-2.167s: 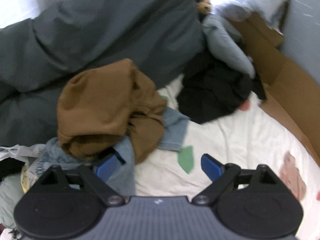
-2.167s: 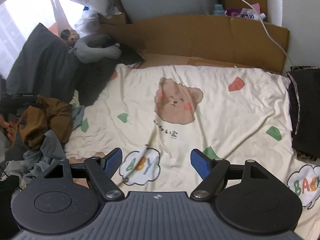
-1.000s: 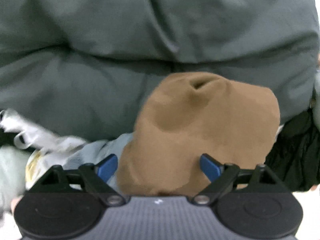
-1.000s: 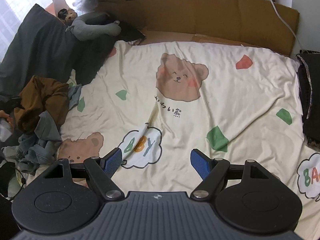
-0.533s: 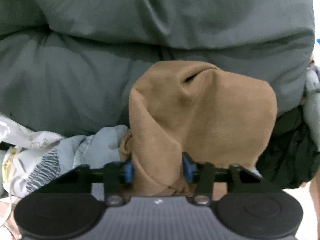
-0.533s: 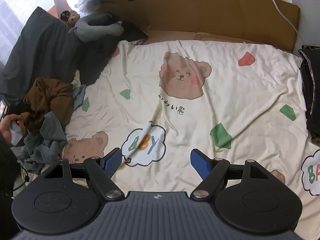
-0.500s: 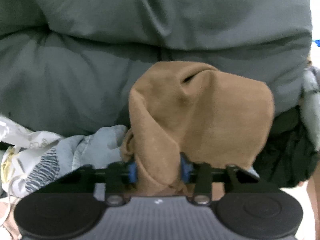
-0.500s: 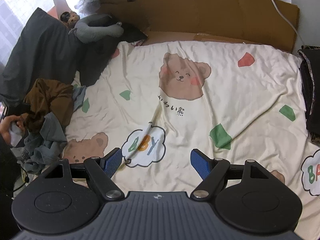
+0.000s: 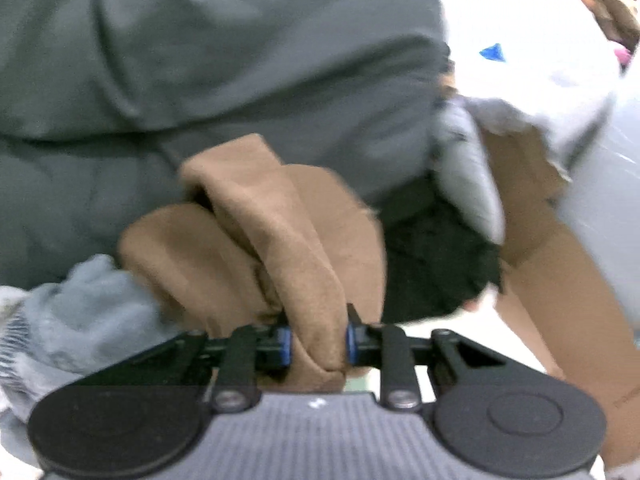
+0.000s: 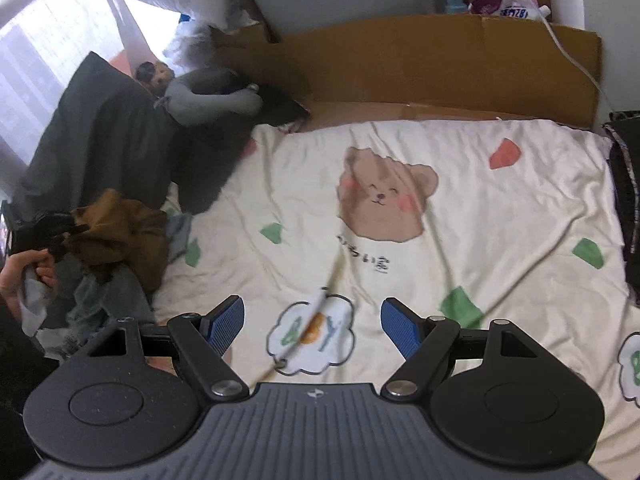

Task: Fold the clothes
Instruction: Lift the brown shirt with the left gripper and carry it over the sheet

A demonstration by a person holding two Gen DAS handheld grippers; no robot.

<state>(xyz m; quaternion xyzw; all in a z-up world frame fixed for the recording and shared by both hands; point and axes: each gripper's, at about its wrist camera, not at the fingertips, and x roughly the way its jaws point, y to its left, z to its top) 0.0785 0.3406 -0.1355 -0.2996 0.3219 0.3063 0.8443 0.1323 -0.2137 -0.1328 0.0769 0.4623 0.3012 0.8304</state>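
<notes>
Left gripper (image 9: 317, 346): jaws closing on a fold of the brown garment (image 9: 280, 240); both blue pads press the cloth from either side, so the fold is pinched between them.
Right gripper (image 10: 312, 322): fingers spread wide, nothing between them; it hangs over the sheet (image 10: 460, 240), just above the cloud print.
Brown garment: bunched at the sheet's left edge, on top of the clothes heap; one thick fold runs down into the left gripper, the rest bulges behind it against the grey duvet (image 9: 200, 60).
Blue-grey garment (image 9: 84, 308): crumpled just left of the brown one, touching it, at the sheet's left edge.
Black garment (image 9: 432, 264): just right of the brown one, between it and the cardboard (image 9: 560, 264).
Grey duvet: heaped beyond the sheet's left edge, behind the clothes.
Sheet: cream, printed with a bear, clouds and coloured patches; spread flat with light creases, its middle bare.
Cardboard: stands along the sheet's far edge in the right wrist view.
Hand (image 10: 28, 280): at the sheet's left edge, by the heap, gripping the left gripper's handle.
Dark cloth (image 10: 628, 220): lies along the sheet's right edge.
Left wrist view: blurred.
</notes>
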